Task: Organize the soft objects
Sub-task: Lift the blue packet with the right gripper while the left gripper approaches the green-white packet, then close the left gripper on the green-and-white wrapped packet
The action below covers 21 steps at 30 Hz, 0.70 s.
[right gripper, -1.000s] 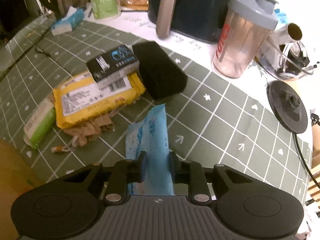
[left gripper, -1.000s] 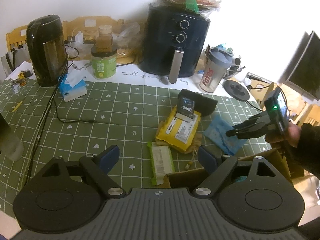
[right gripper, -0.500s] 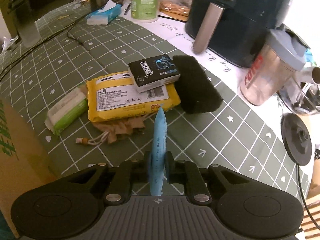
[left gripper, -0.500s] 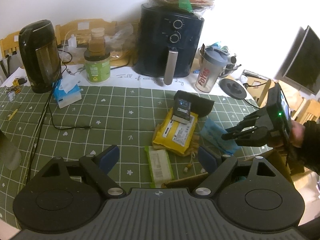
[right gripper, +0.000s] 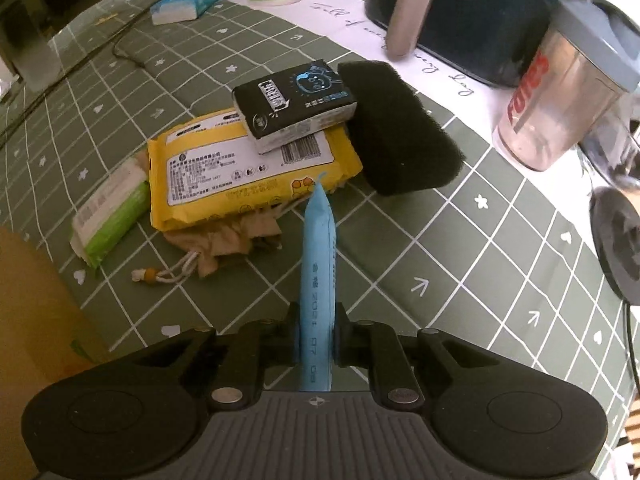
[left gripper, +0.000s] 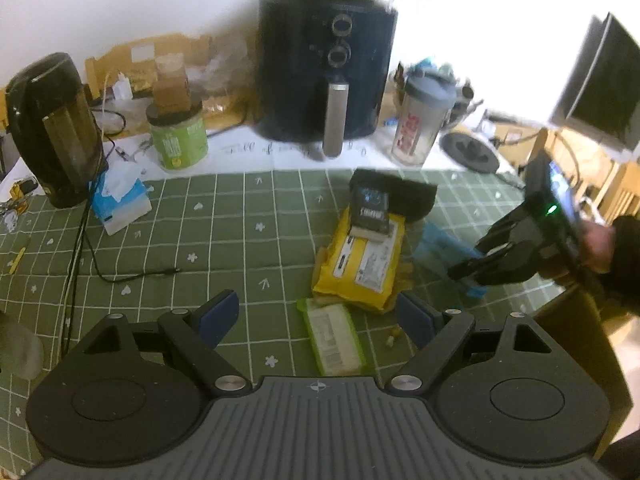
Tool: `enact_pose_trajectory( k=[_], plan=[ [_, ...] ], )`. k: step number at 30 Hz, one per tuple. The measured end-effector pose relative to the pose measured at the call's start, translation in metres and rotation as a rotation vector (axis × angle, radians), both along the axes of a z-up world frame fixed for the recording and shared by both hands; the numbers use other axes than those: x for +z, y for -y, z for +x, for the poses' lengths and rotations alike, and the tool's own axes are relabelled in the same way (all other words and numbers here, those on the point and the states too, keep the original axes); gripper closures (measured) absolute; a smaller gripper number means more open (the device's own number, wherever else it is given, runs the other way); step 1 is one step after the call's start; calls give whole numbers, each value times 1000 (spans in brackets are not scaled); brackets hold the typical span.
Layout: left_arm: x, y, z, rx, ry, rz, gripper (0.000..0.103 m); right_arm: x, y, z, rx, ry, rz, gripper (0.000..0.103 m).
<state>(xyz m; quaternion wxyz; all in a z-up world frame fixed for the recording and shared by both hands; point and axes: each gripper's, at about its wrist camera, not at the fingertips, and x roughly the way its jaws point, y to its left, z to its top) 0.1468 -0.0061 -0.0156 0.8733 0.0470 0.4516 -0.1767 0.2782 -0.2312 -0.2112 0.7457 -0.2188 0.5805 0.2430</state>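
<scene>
The biggest risk was the blue pack [right gripper: 318, 264] slipping. The right gripper [right gripper: 315, 338] clamped it near its rear end only, held on edge, so most of its length stuck forward unsupported; being soft, it looked likely to sag or twist out if swung fast. Its front tip hung just over the yellow pack [right gripper: 248, 176] at 12 o'clock, so a low carry could nudge the black pack [right gripper: 294, 102] resting on top of that, or the sponge [right gripper: 398, 128] touching it at 1 o'clock. A cardboard box [right gripper: 36, 308] showed at 9 o'clock in the right wrist view; if that was where the pack was headed, its wall could catch the drooping end.

The right gripper's jaws were nearly together, pinching the blue pack from both sides, clear of the tablecloth [right gripper: 460, 248].

The left gripper [left gripper: 316, 318] stood wide apart and held nothing, touching nothing, hovering above the cloth with the green pack [left gripper: 334, 334] just ahead between its fingers. A tan drawstring pouch [right gripper: 224, 240] lay partly under the yellow pack.
</scene>
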Motion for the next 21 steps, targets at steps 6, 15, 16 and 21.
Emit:
enact_pose_trajectory(
  k=[6,15,16,21],
  plan=[
    [-18,7,24,-28,-96,28,17,27,12,-5,-46,27,30,87],
    [-58,23,63,-80,-266,63,17,78,32,-25,-111,112,65,86],
    [-64,24,67,-87,-292,60,17,83,34,-28,-114,122,64,86],
    [-94,31,86,-102,-412,86,17,105,44,-43,-152,165,68,86]
  ],
)
